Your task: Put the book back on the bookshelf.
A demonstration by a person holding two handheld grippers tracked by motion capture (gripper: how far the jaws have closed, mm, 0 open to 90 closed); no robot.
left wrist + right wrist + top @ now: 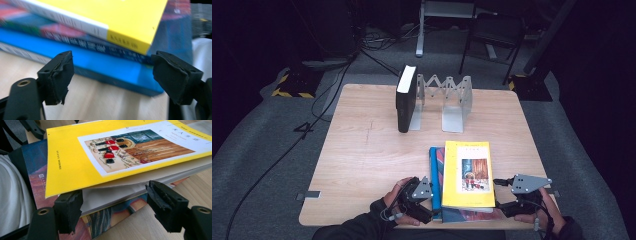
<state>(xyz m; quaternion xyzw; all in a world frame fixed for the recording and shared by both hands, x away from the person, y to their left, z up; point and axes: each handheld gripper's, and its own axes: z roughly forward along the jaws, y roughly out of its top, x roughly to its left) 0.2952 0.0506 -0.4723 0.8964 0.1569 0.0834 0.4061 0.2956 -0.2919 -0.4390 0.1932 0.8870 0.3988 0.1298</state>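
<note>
Yellow over blue on pale wood

The top book [467,172] has a yellow cover with a white panel holding a picture in brown, teal and red; the book under it [436,170] is bright blue with red patches. The table [362,150] is light wood grain, the standing book [406,100] black with white page edges, the bookend rack [447,100] grey.

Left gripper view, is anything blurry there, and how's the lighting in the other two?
Left gripper view: the yellow book and blue book are soft, the jaws sharper. Right gripper view: evenly lit, cover picture crisp. High view: the table is bright, the surroundings nearly black.
</note>
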